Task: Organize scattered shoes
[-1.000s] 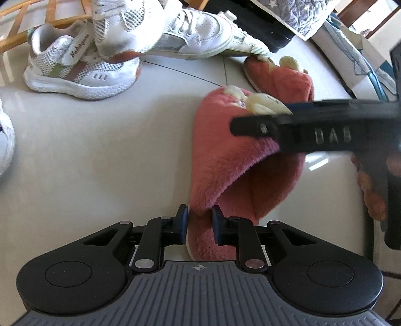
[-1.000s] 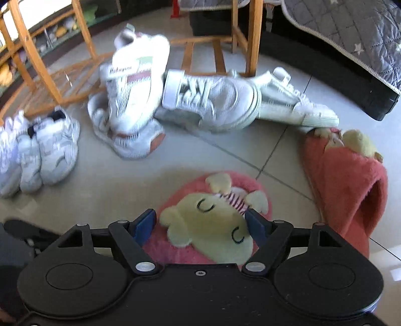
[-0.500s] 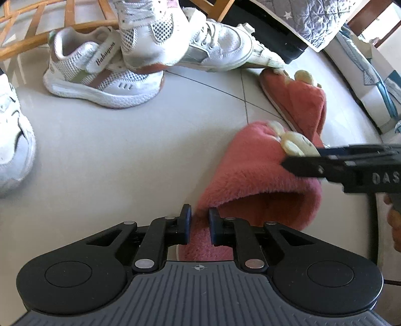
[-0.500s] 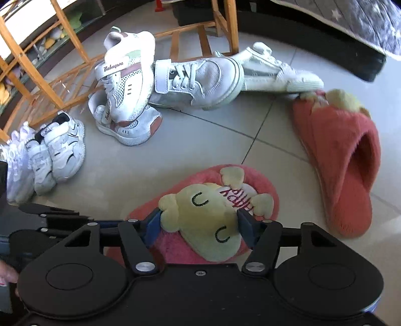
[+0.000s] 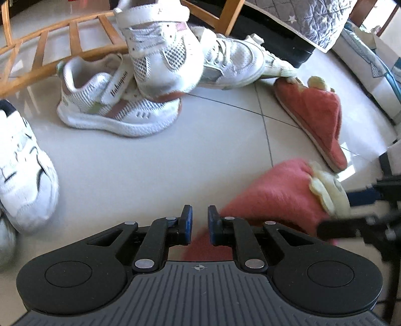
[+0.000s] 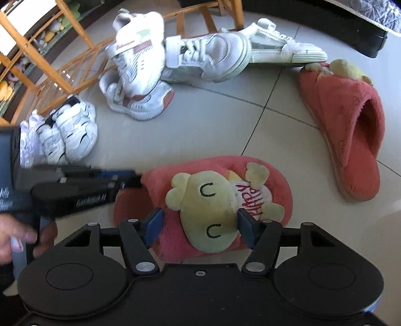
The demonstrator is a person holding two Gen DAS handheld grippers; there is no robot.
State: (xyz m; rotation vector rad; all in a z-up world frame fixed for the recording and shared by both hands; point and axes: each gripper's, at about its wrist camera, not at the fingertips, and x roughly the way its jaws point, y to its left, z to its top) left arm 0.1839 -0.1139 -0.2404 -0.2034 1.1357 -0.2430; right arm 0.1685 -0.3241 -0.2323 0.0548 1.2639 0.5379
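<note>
Both grippers are on the near pink slipper [image 6: 200, 200], the one with the yellow plush face, low over the pale tiled floor [image 5: 200, 155]. The right gripper [image 6: 200, 228] straddles its toe, blue pads pressed into the plush on either side, so it is clamped on the slipper. The left gripper [image 5: 199, 224] has its jaws drawn nearly together; pink fur shows in the narrow gap, and in the right wrist view its tips meet the slipper's back edge, so it looks pinched on that rim. Open room: a broad bare stretch of tile lies ahead of the left gripper, between the slipper and the heap of white sneakers [image 5: 140, 82]. The second pink slipper [image 6: 351, 130] lies apart to the right, a strip of floor between the pair, its toe touching a white sneaker at the far end. Boundaries: a wooden chair frame [image 5: 62, 45] behind the sneaker pile, a grey quilt [image 5: 313, 22] hanging at top right. Only the right wrist view shows the plush face square on, the open mouth of the second slipper, two white shoes [image 6: 62, 133] side by side at left, and a hand [image 6: 15, 238] on the left gripper's handle. Only the left wrist view shows the clutter along the right wall.
</note>
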